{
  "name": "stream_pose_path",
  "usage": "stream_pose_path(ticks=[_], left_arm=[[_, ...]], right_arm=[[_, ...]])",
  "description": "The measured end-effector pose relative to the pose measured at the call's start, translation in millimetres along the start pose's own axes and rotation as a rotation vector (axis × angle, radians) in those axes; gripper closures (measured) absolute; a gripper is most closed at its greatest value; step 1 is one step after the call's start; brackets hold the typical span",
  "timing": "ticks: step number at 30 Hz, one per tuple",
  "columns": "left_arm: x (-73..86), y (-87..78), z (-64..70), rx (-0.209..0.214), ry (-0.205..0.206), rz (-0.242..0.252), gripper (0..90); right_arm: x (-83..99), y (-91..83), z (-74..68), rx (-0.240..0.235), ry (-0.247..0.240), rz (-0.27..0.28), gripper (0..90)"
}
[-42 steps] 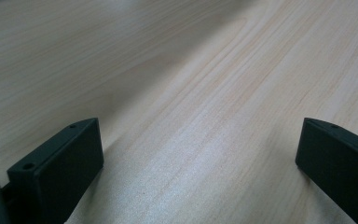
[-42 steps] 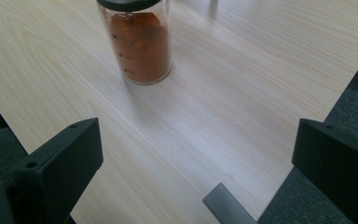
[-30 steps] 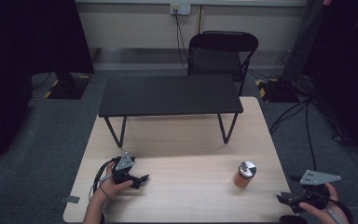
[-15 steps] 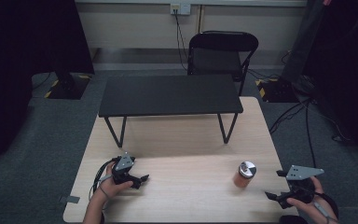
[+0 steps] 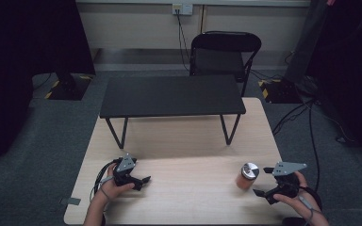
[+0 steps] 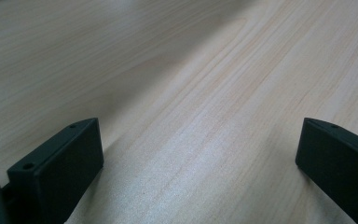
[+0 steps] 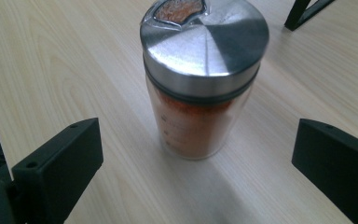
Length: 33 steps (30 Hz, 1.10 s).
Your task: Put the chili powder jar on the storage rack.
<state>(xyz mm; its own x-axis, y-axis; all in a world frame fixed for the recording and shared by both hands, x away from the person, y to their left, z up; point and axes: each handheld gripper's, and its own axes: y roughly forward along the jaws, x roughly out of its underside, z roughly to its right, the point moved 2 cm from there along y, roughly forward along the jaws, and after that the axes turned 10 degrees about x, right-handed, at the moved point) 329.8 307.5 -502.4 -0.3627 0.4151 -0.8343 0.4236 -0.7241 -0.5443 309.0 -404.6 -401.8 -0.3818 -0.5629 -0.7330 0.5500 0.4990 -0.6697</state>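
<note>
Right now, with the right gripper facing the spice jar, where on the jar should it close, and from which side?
Probably on the clear glass body of the spice jar, below the steel lid, coming in level from the person's right, where the right gripper already sits. The jar stands upright on the table, its round straight wall centred between the open jaws; the lid is wider and slicker-looking.
</note>
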Motion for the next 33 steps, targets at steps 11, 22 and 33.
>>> stream_pose_path(ticks=[11, 22, 33], left_arm=[[0.0, 0.0, 0.0, 0.0, 0.0, 0.0, 0.0], [0.0, 0.0, -0.1, 0.0, 0.0, 0.0, 0.0], [-0.1, -0.1, -0.2, 0.0, 0.001, -0.001, 0.0]], right_arm=[[-0.9, 30.5, 5.7, -0.043, 0.027, 0.034, 1.5], [-1.1, 46.8, 4.5, -0.041, -0.012, 0.025, 17.0], [4.7, 50.8, 1.8, -0.037, -0.061, 0.061, 31.3]])
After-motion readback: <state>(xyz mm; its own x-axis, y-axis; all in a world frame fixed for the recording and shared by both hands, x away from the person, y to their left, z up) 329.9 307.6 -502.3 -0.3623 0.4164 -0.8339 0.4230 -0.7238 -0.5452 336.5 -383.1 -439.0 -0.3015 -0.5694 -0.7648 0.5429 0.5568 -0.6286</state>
